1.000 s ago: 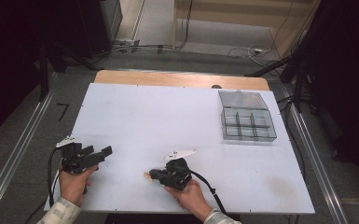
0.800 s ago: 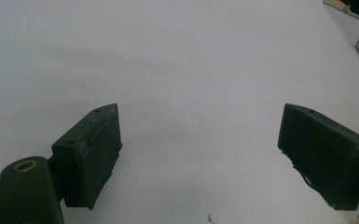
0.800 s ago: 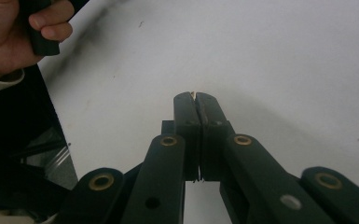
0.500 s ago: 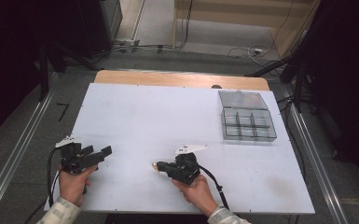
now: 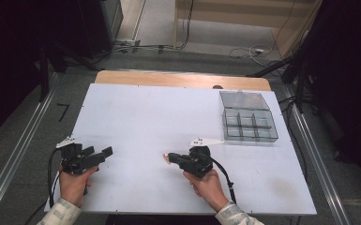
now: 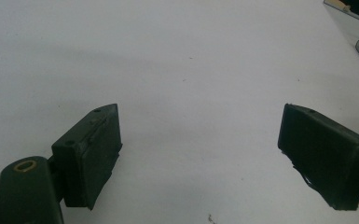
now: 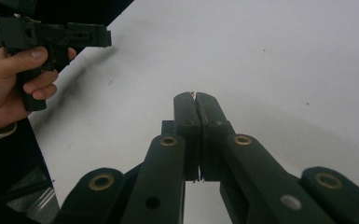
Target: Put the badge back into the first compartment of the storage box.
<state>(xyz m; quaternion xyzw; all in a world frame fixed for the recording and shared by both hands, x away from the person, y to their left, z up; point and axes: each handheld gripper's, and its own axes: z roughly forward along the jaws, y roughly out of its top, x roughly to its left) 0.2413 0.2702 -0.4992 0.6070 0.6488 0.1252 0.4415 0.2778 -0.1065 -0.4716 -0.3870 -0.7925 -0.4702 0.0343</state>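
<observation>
My right gripper [image 5: 171, 158] hovers near the front middle of the white table [image 5: 169, 117], pointing left. Its jaws are shut on a small tan piece [image 5: 167, 157] that sticks out at the tips. In the right gripper view the two black jaws [image 7: 196, 99] meet, with a pale sliver of that piece [image 7: 193, 93] between their tips. My left gripper [image 5: 98, 154] is held at the front left corner with its jaws apart. The left gripper view has its jaws [image 6: 200, 154] wide open over bare table, nothing between them.
A clear plastic compartment box [image 5: 247, 117] with its lid open lies at the back right of the table; its corner [image 6: 354, 23] appears in the left gripper view. The left hand [image 7: 9, 84] and its gripper [image 7: 98, 35] appear in the right gripper view.
My right gripper has moved to the right and a little away from the front edge, carrying the small tan piece. The left gripper has stayed put.
</observation>
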